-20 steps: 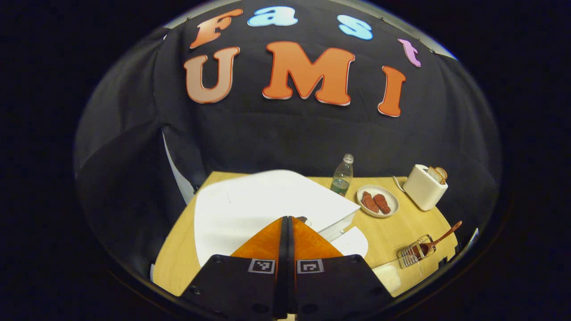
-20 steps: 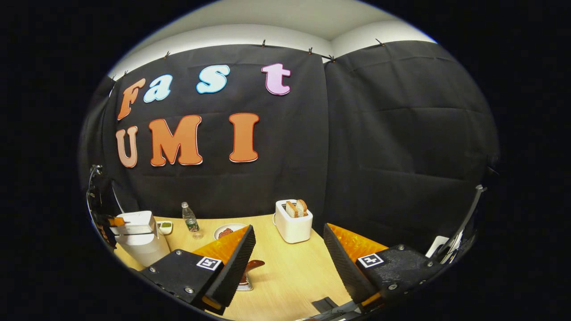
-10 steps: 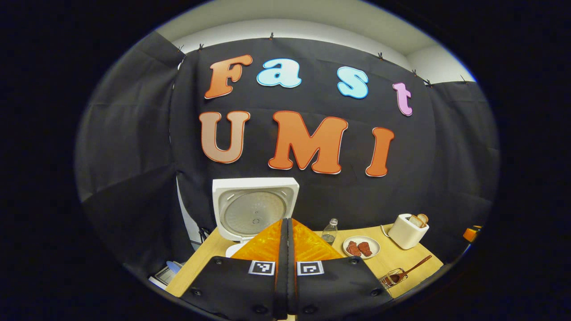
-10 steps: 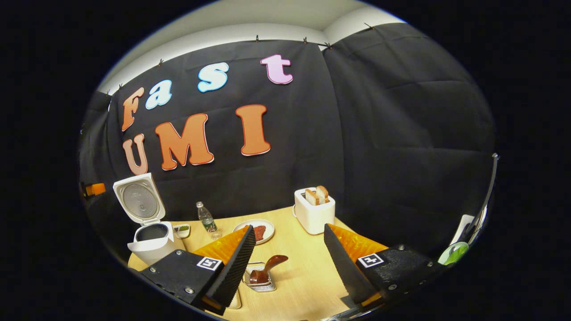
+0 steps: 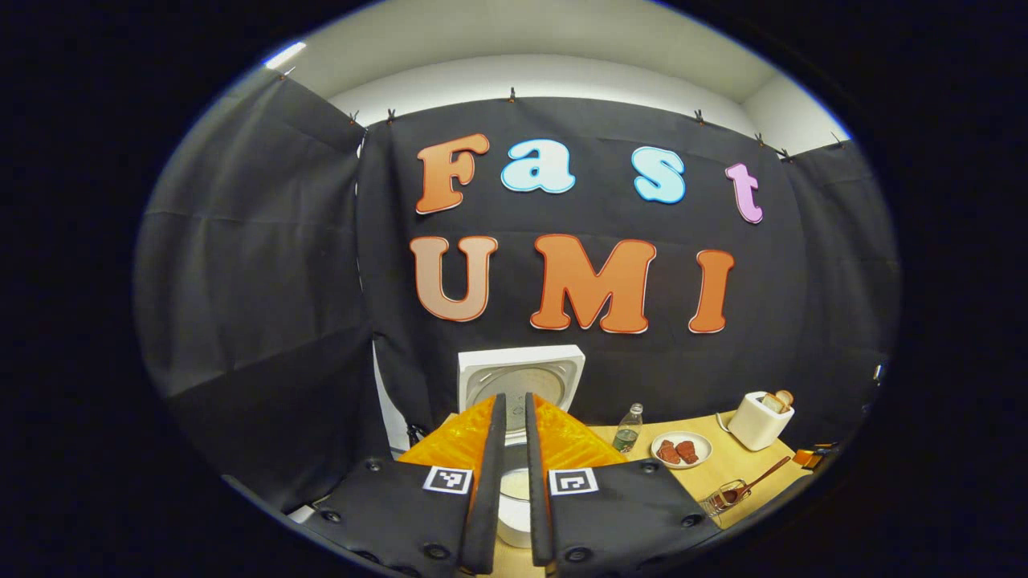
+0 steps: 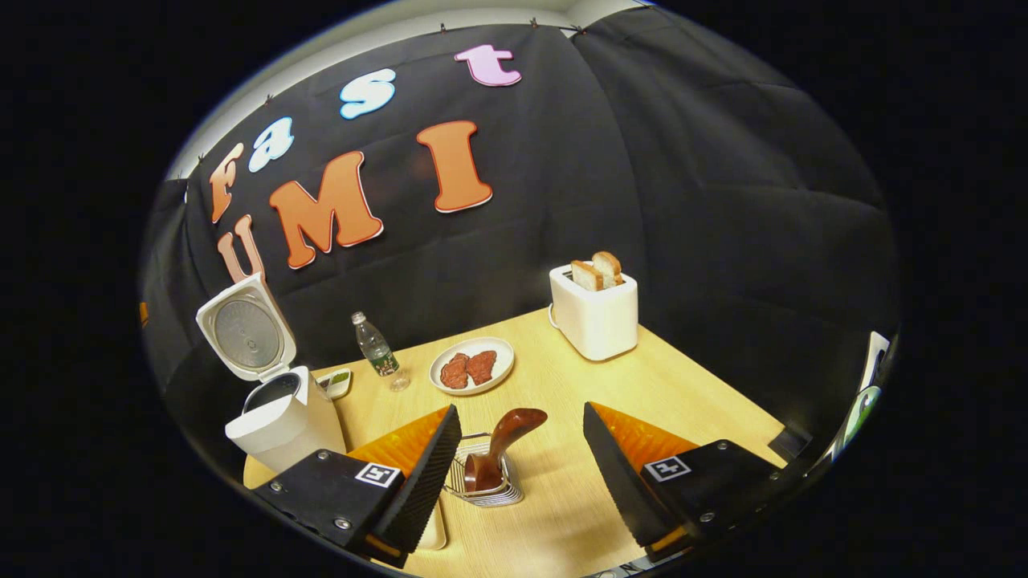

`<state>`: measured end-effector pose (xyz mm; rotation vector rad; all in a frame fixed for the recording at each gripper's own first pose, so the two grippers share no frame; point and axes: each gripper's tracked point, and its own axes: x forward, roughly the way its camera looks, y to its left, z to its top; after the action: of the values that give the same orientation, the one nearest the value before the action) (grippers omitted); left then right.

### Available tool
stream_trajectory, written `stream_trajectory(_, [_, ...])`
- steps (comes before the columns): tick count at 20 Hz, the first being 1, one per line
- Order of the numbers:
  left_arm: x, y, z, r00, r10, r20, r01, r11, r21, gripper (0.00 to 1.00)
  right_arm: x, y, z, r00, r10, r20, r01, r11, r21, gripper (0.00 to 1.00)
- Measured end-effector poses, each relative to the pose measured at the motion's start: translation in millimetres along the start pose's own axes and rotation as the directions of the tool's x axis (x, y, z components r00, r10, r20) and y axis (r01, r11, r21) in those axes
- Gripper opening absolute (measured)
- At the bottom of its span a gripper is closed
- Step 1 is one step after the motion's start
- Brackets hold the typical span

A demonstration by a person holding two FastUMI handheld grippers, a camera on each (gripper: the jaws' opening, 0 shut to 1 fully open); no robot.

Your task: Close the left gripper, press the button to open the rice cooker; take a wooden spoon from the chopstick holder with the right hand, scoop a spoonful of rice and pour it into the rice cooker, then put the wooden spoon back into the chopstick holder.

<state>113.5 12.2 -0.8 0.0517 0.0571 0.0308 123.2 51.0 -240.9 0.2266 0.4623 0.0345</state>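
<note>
Your left gripper (image 5: 514,417) hangs clear of the white rice cooker (image 6: 281,421) at the desk's (image 6: 642,377) left edge, fingers parted by a narrow slit and gripping nothing, the lid upright so the pot can take rice. Your right gripper (image 6: 520,437), fingers spread wide and empty, faces the wire chopstick holder (image 6: 486,482) near the front edge, where the dark wooden spoon (image 6: 502,445) stands bowl-down, its handle leaning out, apparently ready for your grasp.
</note>
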Motion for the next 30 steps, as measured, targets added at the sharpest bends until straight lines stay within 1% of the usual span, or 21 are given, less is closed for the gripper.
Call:
stream_trajectory(1, [-7,8,4,1.000,0.021,0.009,-0.021,1.000,0.001,0.21,6,3,-5,1.000,0.008,-0.019,-0.008,1.000,0.003,0.94])
stream_trajectory(2, [-12,12,6,0.999,0.033,0.016,-0.033,0.999,-0.002,0.28,13,5,-11,0.999,0.016,-0.038,-0.016,1.000,0.009,0.92])
stream_trajectory(3, [-18,16,10,0.999,0.045,0.025,-0.045,0.999,-0.004,0.37,19,8,-14,0.998,0.020,-0.053,-0.020,1.000,0.014,0.84])
stream_trajectory(4, [-23,18,13,0.998,0.050,0.032,-0.050,0.999,-0.002,0.43,25,7,-18,0.998,0.019,-0.063,-0.018,1.000,0.020,0.81])
stream_trajectory(5, [-27,23,15,0.997,0.060,0.043,-0.060,0.998,0.000,0.46,28,8,-24,0.997,0.016,-0.071,-0.014,1.000,0.023,0.75])
stream_trajectory(8, [-39,32,16,0.996,0.079,0.046,-0.080,0.997,0.022,0.76,42,7,-33,0.995,0.011,-0.101,-0.005,0.998,0.055,0.70])
stream_trajectory(9, [-42,33,15,0.996,0.078,0.044,-0.079,0.997,0.027,0.76,45,7,-34,0.994,0.009,-0.107,-0.001,0.997,0.074,0.69])
stream_trajectory(12, [-49,46,15,0.993,0.113,0.045,-0.115,0.993,0.038,0.99,54,2,-30,0.995,0.008,-0.104,0.009,0.988,0.157,0.68])
stream_trajectory(13, [-52,51,15,0.991,0.126,0.045,-0.128,0.991,0.040,1.00,56,0,-30,0.995,0.001,-0.104,0.018,0.984,0.177,0.66])
stream_trajectory(14, [-53,55,14,0.990,0.136,0.044,-0.137,0.990,0.040,1.00,58,4,-29,0.994,0.016,-0.104,0.004,0.981,0.193,0.60])
stream_trajectory(15, [-55,57,12,0.989,0.143,0.041,-0.144,0.989,0.036,0.99,54,9,-30,0.994,0.026,-0.105,-0.005,0.980,0.199,0.51])
stream_trajectory(16, [-57,60,11,0.988,0.148,0.036,-0.149,0.988,0.031,0.99,54,13,-29,0.994,0.035,-0.101,-0.014,0.979,0.202,0.48])
stream_trajectory(17, [-58,63,9,0.988,0.150,0.031,-0.151,0.988,0.023,0.99,51,20,-26,0.994,0.056,-0.093,-0.034,0.975,0.218,0.37])
stream_trajectory(18, [-59,64,8,0.989,0.143,0.028,-0.144,0.989,0.016,0.99,48,26,-25,0.993,0.070,-0.095,-0.045,0.970,0.238,0.34])
stream_trajectory(19, [-60,65,7,0.990,0.137,0.030,-0.138,0.990,0.009,0.99,45,34,-25,0.992,0.082,-0.100,-0.055,0.968,0.246,0.27])
stream_trajectory(21, [-61,70,8,0.990,0.134,0.032,-0.134,0.991,-0.003,0.99,45,40,-24,0.994,0.072,-0.085,-0.053,0.976,0.212,0.19])
stream_trajectory(23, [-63,76,8,0.991,0.132,0.032,-0.131,0.991,-0.012,0.99,34,48,-14,0.996,0.075,-0.058,-0.064,0.984,0.168,0.14])
stream_trajectory(24, [-63,77,8,0.992,0.124,0.034,-0.123,0.992,-0.023,0.99,29,52,-7,0.996,0.080,-0.046,-0.072,0.986,0.150,0.09])
stream_trajectory(25, [-62,78,8,0.993,0.113,0.032,-0.111,0.993,-0.032,0.99,23,56,1,0.996,0.082,-0.029,-0.077,0.988,0.134,0.13])
stream_trajectory(28, [-62,87,9,0.995,0.096,0.038,-0.095,0.995,-0.030,1.00,1,74,29,0.995,0.093,0.039,-0.096,0.993,0.076,0.13])
stream_trajectory(30, [-63,92,9,0.995,0.086,0.041,-0.085,0.996,-0.026,1.00,-18,94,44,0.989,0.122,0.083,-0.125,0.992,0.026,0.13])
